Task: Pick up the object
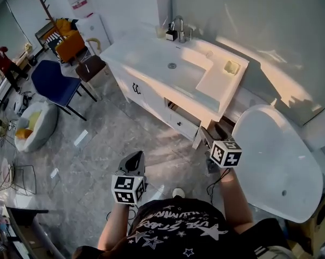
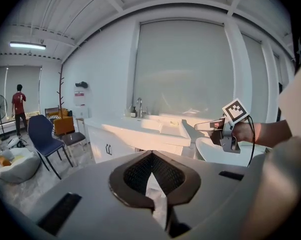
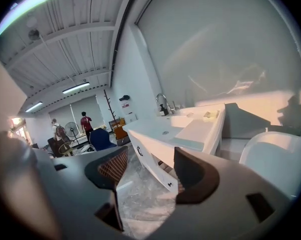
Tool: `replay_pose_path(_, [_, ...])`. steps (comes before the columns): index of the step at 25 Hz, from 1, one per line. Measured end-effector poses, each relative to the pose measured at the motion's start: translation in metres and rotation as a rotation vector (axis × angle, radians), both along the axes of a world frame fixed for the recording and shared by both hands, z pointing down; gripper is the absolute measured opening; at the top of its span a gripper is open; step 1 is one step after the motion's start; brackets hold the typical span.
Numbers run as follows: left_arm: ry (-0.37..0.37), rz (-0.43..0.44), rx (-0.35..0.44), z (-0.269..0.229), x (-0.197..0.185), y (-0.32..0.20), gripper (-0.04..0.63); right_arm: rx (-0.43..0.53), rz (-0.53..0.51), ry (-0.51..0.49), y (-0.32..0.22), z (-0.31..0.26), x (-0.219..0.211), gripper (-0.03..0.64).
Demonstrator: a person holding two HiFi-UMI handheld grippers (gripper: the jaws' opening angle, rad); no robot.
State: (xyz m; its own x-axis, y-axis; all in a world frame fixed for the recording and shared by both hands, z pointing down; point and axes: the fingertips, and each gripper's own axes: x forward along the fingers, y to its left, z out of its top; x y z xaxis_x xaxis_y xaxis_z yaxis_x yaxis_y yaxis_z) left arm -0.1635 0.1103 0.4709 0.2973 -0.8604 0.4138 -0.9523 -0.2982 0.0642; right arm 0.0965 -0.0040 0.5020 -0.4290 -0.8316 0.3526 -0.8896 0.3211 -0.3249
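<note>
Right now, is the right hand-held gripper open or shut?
Open. In its own view the right hand-held gripper shows jaws well apart, with only floor and vanity visible between them.

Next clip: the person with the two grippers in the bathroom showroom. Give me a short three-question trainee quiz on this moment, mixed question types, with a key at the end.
1. True or false: the right gripper has its jaws clamped on an object.
2. Multiple choice: in the head view, what stands just right of the white vanity counter?
A. a bathtub
B. a refrigerator
C. a bed
3. Fill in: the chair on the floor left of the counter has a ____ seat.

Key: 1 false, the jaws stand apart with only floor showing between them; 2 A; 3 blue.
</note>
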Motion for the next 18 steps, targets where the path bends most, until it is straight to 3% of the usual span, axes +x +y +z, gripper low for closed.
replay_pose_path(11, [-0.014,0.122,-0.045,0.012,0.037,-0.088,0.015,-0.056,0.109,-0.027,-0.061,0.018,0.040,0.284])
replay_pose_path(18, [0.015,0.238,-0.041,0.021,0.056,-0.189,0.015,-0.070,0.230,-0.005,-0.115,0.026,0.070,0.284])
